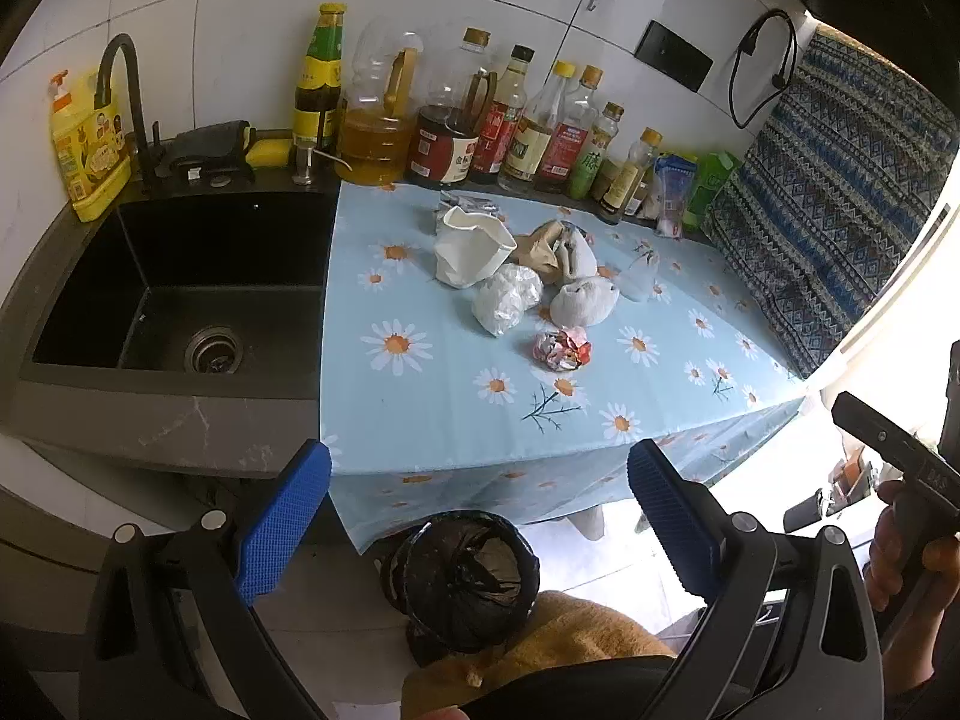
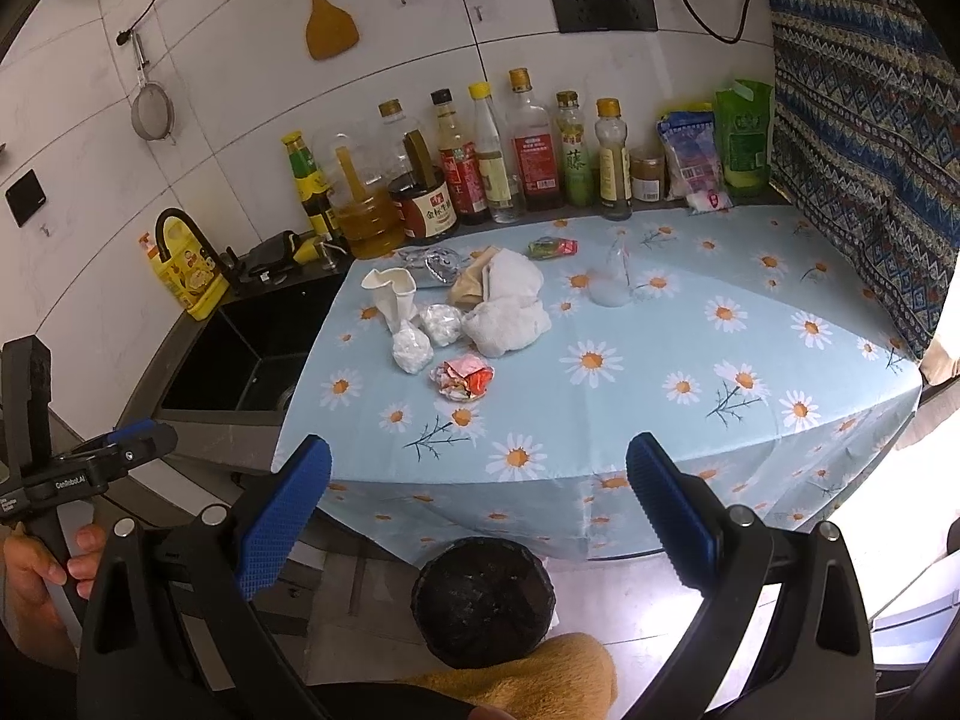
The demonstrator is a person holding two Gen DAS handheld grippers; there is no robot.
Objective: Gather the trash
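Note:
A heap of trash lies mid-table on the daisy cloth (image 1: 456, 408): a crushed white cup (image 1: 471, 246) (image 2: 390, 294), clear plastic wads (image 1: 507, 297) (image 2: 420, 336), white crumpled paper (image 1: 585, 299) (image 2: 510, 312), brown paper (image 1: 540, 249) (image 2: 474, 285) and a red-and-silver wrapper (image 1: 563, 348) (image 2: 467, 380). A black-lined bin (image 1: 468, 582) (image 2: 483, 600) stands on the floor below the table edge. My left gripper (image 1: 480, 528) and right gripper (image 2: 480, 516) are both open and empty, held back from the table above the bin.
A black sink (image 1: 180, 288) (image 2: 240, 366) with a tap sits left of the cloth. Bottles (image 1: 510, 120) (image 2: 480, 162) line the back wall. A patterned curtain (image 1: 840, 210) (image 2: 858, 138) hangs at the right. A small green-red wrapper (image 2: 552, 248) and a clear bag (image 2: 612, 282) lie further back.

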